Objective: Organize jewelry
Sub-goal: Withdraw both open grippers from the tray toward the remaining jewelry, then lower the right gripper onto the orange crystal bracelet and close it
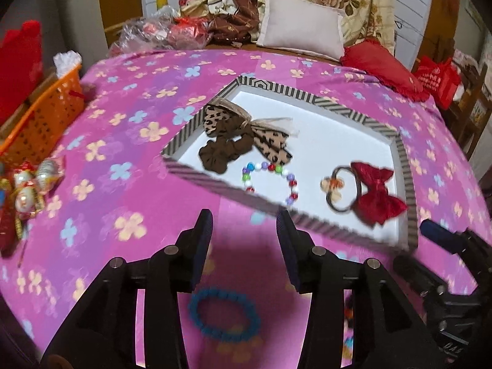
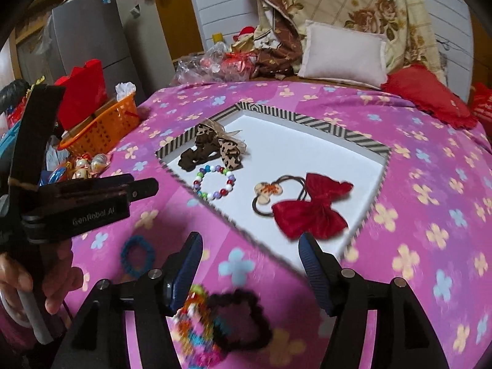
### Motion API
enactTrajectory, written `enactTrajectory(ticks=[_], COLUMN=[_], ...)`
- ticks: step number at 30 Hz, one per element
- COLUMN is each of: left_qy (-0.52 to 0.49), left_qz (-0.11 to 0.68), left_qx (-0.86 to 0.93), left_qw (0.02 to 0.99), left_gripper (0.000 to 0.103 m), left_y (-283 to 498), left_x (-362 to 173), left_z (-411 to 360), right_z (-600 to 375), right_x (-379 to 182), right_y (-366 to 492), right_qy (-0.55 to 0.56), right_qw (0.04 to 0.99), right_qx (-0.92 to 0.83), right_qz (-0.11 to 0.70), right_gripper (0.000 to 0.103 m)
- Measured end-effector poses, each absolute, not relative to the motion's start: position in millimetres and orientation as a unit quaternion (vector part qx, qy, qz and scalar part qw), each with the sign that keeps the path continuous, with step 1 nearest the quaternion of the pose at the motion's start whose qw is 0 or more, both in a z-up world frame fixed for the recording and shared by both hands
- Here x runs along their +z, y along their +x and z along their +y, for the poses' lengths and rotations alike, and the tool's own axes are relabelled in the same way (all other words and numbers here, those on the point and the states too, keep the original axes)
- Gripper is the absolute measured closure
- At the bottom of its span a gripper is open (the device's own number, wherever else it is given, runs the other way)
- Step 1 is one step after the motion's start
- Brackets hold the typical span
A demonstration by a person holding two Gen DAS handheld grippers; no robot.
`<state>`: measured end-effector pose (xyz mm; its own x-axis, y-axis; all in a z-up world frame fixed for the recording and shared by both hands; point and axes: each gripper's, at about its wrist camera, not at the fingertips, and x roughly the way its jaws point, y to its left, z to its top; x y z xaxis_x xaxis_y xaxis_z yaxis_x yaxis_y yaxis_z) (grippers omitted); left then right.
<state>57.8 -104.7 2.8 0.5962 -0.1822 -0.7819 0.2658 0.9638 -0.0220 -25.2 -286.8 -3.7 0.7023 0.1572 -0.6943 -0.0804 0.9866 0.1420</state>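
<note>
A shallow striped-rim tray (image 1: 319, 101) (image 2: 307, 121) lies on the pink flowered cloth. It holds a leopard bow scrunchie (image 1: 243, 136) (image 2: 212, 147), a coloured bead bracelet (image 1: 270, 181) (image 2: 213, 181), a hair tie with a cream charm (image 1: 333, 190) (image 2: 267, 195) and a red bow (image 1: 376, 196) (image 2: 310, 206). A blue bracelet (image 1: 224, 315) (image 2: 136, 255) lies on the cloth under my open, empty left gripper (image 1: 244, 233). A dark scrunchie (image 2: 243, 316) and a colourful bead item (image 2: 196, 319) lie under my open, empty right gripper (image 2: 250, 256).
An orange basket (image 1: 46, 113) (image 2: 104, 126) and small ornaments (image 1: 27, 184) sit at the left. Pillows (image 1: 303, 26), a red cushion (image 1: 381, 67) and bags lie at the far edge. The left gripper body (image 2: 80, 203) shows in the right wrist view.
</note>
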Motion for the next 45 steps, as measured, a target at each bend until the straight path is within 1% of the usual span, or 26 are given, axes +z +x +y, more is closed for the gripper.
enactTrajectory(ticks=[9,17,23,32,33,35,37,38,41,44,45], left_qy=[0.071,0.076,0.072,0.048,0.044,0.038,0.030,0.025,0.016,0.007,0.005], left_qz=[0.414,0.405,0.411,0.449,0.451,0.455,0.458,0.461,0.464,0.468,0.469], left_qx=[-0.125,-0.122,-0.124,-0.111,-0.108,-0.100,-0.096,-0.093,-0.085,-0.080,-0.078], left_qw=[0.899,0.903,0.900,0.885,0.885,0.884,0.883,0.882,0.882,0.880,0.880], left_gripper=[0.060,0.060,0.060,0.060,0.060,0.060,0.060,0.060,0.060,0.060,0.060], left_y=[0,-27,-41,-42,-41,-37,-33,-31,-25,-22,-21], left_x=[2,1,-4,-28,-29,-30,-30,-31,-32,-35,-36], left_z=[-100,-96,-90,-68,-64,-58,-51,-47,-38,-31,-30], right_z=[-277,-273,-272,-268,-265,-258,-253,-250,-243,-239,-238], right_x=[-5,-11,-24,-37,-37,-36,-37,-39,-42,-45,-46], right_y=[-69,-97,-115,-118,-117,-111,-104,-98,-85,-72,-69], right_qy=[0.045,0.033,0.021,0.026,0.024,0.013,0.007,0.004,-0.002,-0.010,-0.011], right_qw=[0.922,0.921,0.915,0.907,0.907,0.908,0.907,0.906,0.904,0.902,0.901], right_qx=[0.055,0.052,0.052,0.068,0.071,0.075,0.080,0.084,0.091,0.095,0.096], right_qz=[0.380,0.384,0.399,0.415,0.414,0.413,0.413,0.414,0.418,0.422,0.422], right_gripper=[0.040,0.040,0.040,0.041,0.042,0.052,0.055,0.060,0.068,0.075,0.076])
